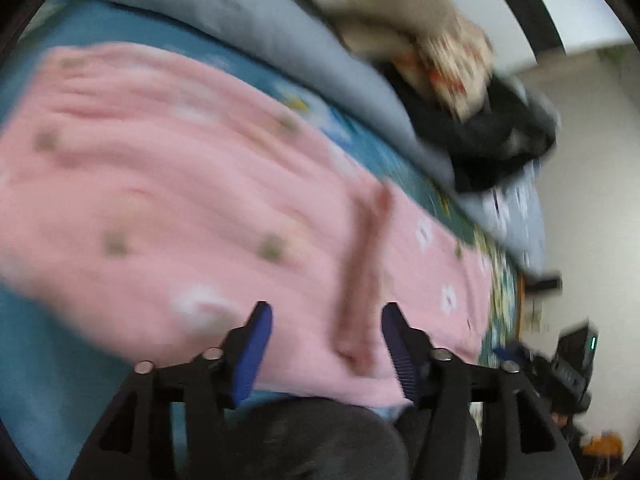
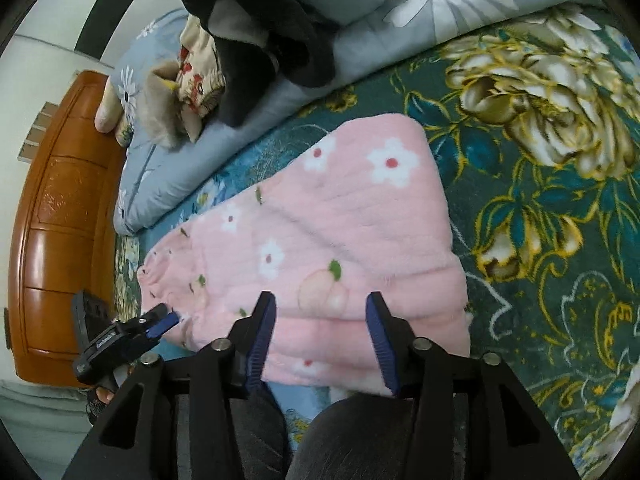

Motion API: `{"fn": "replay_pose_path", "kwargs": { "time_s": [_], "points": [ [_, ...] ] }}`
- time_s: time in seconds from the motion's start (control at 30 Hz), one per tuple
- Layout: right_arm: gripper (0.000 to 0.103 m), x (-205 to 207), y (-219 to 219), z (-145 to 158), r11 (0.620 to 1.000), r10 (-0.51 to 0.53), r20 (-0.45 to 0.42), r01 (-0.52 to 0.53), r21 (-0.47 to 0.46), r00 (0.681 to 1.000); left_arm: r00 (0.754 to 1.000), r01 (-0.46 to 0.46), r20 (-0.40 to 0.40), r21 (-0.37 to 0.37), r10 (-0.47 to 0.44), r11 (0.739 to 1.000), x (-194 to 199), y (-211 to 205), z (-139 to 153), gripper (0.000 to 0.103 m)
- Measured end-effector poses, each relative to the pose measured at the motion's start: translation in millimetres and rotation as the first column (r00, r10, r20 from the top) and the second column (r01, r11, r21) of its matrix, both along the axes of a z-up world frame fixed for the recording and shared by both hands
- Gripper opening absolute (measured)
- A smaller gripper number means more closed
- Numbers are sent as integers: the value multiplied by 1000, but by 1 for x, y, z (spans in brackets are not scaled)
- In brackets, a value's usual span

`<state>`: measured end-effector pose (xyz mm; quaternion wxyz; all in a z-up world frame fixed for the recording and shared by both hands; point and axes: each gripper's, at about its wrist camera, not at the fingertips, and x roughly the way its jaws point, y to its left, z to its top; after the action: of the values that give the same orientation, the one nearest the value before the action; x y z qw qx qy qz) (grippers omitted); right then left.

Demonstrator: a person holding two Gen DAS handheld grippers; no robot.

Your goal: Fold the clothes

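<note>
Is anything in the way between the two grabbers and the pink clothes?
No, nothing visible is. The right gripper hangs open just above the folded pink garment on the bed. The left gripper is open right over the same cloth too. The dark clothes pile sits farther back.

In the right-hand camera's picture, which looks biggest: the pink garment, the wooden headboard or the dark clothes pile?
1. Pink garment
2. Wooden headboard
3. Dark clothes pile
The pile lies farther off, so it may only look smallest.
</note>
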<state>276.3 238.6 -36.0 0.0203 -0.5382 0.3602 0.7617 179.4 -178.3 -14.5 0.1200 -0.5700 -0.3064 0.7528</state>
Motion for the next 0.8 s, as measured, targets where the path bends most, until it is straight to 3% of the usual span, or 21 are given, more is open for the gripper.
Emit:
{"fn": "replay_pose_path", "kwargs": {
  "time_s": [0.07,0.17,0.37,0.67,0.8],
  "points": [
    [50,6,-1,3,1000,-10,2,10,8,1000,988,-146,-48,-43,144,988,12,-41,6,67],
    [50,13,-3,7,1000,-23,1,23,19,1000,932,-360,-83,-96,353,928,31,-102,7,70],
    [50,12,-8,16,999,-36,-7,36,29,999,844,-532,-8,-152,537,833,43,-164,-28,70],
    [50,0,-21,30,998,-5,-1,5,67,1000,821,-569,47,-12,569,822,24,-175,-68,69],
    [50,-1,-24,29,998,1,18,-2,70,1000,823,-565,48,-16,565,825,14,-167,-75,64]
  ]
}}
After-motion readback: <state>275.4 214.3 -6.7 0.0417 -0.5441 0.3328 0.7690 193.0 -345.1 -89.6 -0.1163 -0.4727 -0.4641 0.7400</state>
